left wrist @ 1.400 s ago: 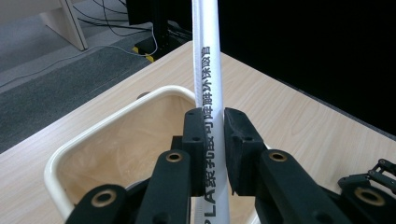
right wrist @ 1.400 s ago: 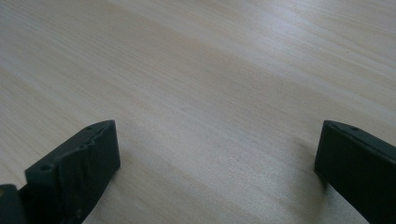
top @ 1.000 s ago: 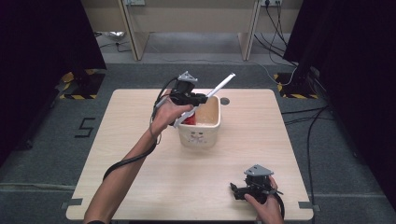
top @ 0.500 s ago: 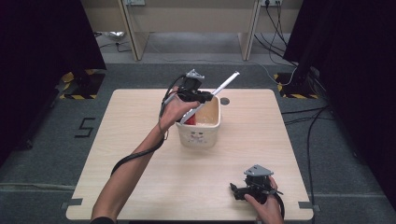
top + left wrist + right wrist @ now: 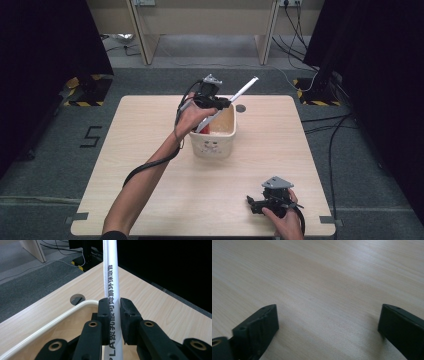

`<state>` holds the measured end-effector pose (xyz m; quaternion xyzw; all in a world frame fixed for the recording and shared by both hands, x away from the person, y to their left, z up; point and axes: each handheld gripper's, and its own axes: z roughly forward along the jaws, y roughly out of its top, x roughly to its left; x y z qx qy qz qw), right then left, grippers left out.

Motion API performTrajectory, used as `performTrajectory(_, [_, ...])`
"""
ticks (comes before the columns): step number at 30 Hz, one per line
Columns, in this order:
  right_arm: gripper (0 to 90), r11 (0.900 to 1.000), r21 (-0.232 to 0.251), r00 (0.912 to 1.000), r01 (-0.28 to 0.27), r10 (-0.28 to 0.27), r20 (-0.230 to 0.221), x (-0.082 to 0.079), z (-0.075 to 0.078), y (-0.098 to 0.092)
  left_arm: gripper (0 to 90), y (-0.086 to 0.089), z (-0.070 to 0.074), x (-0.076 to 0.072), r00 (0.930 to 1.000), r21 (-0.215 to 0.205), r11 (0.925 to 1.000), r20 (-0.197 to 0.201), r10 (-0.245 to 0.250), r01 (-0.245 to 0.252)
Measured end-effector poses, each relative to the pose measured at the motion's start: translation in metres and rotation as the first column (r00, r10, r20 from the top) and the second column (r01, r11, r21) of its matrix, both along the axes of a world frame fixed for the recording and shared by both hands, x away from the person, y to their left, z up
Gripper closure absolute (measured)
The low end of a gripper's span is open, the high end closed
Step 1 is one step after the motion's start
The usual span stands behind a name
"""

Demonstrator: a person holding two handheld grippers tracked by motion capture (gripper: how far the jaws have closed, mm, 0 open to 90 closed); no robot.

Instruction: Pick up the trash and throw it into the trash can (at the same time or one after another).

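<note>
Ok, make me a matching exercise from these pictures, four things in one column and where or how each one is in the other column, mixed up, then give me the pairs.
Things:
1. left gripper
2. right gripper
3. cream bin
4. wrapped straw

States or places:
A. stands on the wooden table, near its middle
B. jaws wide apart, low over bare tabletop
C. white paper sleeve with black print, slanting up out of the bin
D. jaws shut on a thin white stick above the bin's rim

Pairs: 1-D, 2-B, 3-A, 4-C
</note>
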<state>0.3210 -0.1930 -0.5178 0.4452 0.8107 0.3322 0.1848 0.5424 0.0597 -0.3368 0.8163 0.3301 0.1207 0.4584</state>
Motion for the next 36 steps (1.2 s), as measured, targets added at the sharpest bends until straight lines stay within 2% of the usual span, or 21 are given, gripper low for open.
performTrajectory(2, [11.2, 1.0, 0.019, 1.0, 0.005, -0.005, 0.007, 0.001, 0.001, -0.002, 78.4, -0.001, 0.001, 0.0, 1.0, -0.003, 1.0, 0.003, -0.004, 0.004])
performTrajectory(3, [17.4, 0.999, 0.036, 0.9999, 0.011, -0.011, 0.012, 0.001, 0.002, -0.005, 78.4, -0.001, 0.001, 0.0, 1.0, -0.004, 1.0, 0.005, -0.005, 0.005])
performTrajectory(5, [16.0, 0.998, 0.059, 0.9999, 0.016, -0.016, 0.002, 0.004, 0.005, -0.008, 78.4, -0.002, 0.002, -0.001, 0.9999, -0.006, 0.9999, 0.008, -0.008, 0.008])
performTrajectory(8, [15.8, 0.995, 0.088, 0.9983, 0.042, -0.045, 0.038, 0.01, 0.016, -0.012, 78.5, -0.003, 0.004, -0.001, 0.9999, -0.008, 0.9999, 0.012, -0.011, 0.011])
performTrajectory(11, [15.7, 0.99, 0.131, 0.9958, 0.051, -0.06, 0.069, 0.021, 0.034, -0.017, 78.4, -0.004, 0.006, 0.0, 0.9998, -0.009, 0.9999, 0.015, -0.01, 0.01])
performTrajectory(12, [15.7, 0.99, 0.131, 0.9958, 0.051, -0.06, 0.069, 0.021, 0.034, -0.017, 78.5, -0.004, 0.006, 0.0, 0.9998, -0.009, 0.9999, 0.015, -0.01, 0.01])
performTrajectory(13, [15.4, 0.987, 0.148, 0.9941, 0.058, -0.071, 0.082, 0.031, 0.046, -0.019, 78.4, -0.005, 0.005, 0.0, 0.9999, -0.008, 0.9999, 0.013, -0.009, 0.01])
performTrajectory(18, [15.3, 0.984, 0.169, 0.9914, 0.059, -0.078, 0.106, 0.058, 0.071, -0.017, 78.4, -0.009, 0.002, 0.002, 0.9998, -0.005, 0.9999, 0.013, -0.013, 0.013])
performTrajectory(22, [15.5, 0.977, 0.208, 0.9926, 0.051, -0.072, 0.098, 0.083, 0.086, -0.016, 78.4, -0.013, 0.002, 0.003, 0.9997, 0.002, 0.9999, 0.018, -0.014, 0.014])
performTrajectory(24, [15.5, 0.977, 0.207, 0.9915, 0.056, -0.079, 0.103, 0.096, 0.092, -0.016, 78.4, -0.013, 0.002, 0.004, 0.9997, 0.004, 0.9999, 0.02, -0.013, 0.013])
performTrajectory(27, [15.8, 0.971, 0.228, 0.9905, 0.067, -0.092, 0.101, 0.113, 0.102, -0.014, 78.4, -0.014, 0.0, 0.007, 0.9999, 0.001, 1.0, 0.015, -0.007, 0.007])
performTrajectory(29, [16.1, 0.972, 0.221, 0.9891, 0.076, -0.101, 0.107, 0.125, 0.108, -0.01, 78.4, -0.015, -0.002, 0.008, 0.9998, 0.009, 1.0, 0.018, -0.005, 0.004])
performTrajectory(36, [16.7, 0.963, 0.258, 0.9844, 0.084, -0.12, 0.129, 0.154, 0.134, 0.005, 78.2, -0.016, -0.005, 0.01, 0.9998, 0.013, 0.9999, 0.017, -0.005, 0.005])
